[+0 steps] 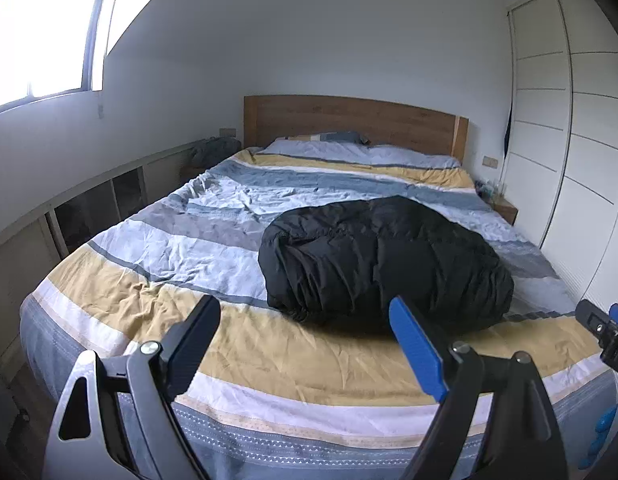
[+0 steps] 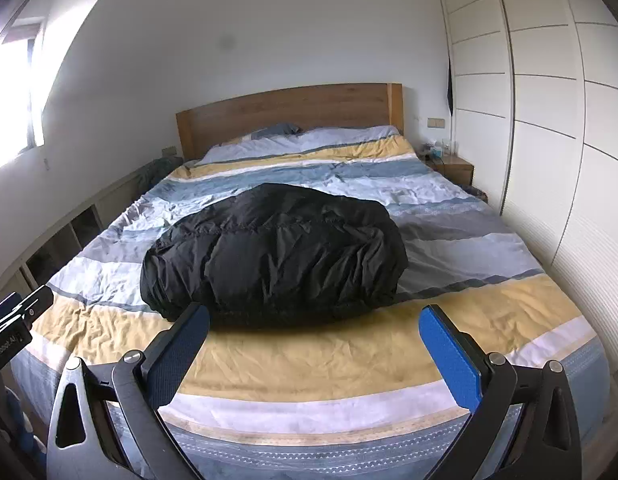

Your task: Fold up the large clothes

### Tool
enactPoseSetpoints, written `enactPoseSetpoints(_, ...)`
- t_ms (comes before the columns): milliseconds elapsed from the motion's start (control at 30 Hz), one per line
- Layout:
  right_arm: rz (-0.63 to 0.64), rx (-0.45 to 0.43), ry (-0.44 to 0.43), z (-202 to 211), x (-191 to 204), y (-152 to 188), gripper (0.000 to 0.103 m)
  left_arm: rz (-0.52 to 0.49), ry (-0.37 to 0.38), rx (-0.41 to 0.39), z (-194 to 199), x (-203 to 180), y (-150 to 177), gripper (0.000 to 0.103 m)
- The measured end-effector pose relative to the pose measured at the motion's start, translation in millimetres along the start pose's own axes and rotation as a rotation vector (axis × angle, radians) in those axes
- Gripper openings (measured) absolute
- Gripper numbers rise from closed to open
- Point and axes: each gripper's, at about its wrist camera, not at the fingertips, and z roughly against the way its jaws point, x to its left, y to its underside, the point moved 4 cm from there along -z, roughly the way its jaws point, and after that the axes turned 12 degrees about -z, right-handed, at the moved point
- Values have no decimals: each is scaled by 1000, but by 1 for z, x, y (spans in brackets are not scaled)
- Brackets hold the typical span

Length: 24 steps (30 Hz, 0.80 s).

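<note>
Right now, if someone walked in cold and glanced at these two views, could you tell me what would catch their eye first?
The black puffy jacket, bundled into a thick mound, sits on the striped bedspread near the foot of the bed. In front of it, both grippers hang open and empty: the left gripper and the right gripper. Behind stands a wooden headboard, with white wardrobe doors along the right.

- One black puffy jacket — a single folded bundle on the bed.
- One bed, one wooden headboard.
- Two grippers — left gripper and right gripper.
- One bedside table.
- One window.
- One white wardrobe.
</note>
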Motion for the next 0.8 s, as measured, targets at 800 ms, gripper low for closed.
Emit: enactPoseSetpoints(800, -14, 23, 6, -19, -15, 12, 103, -77, 16, 17, -11, -35, -4, 86)
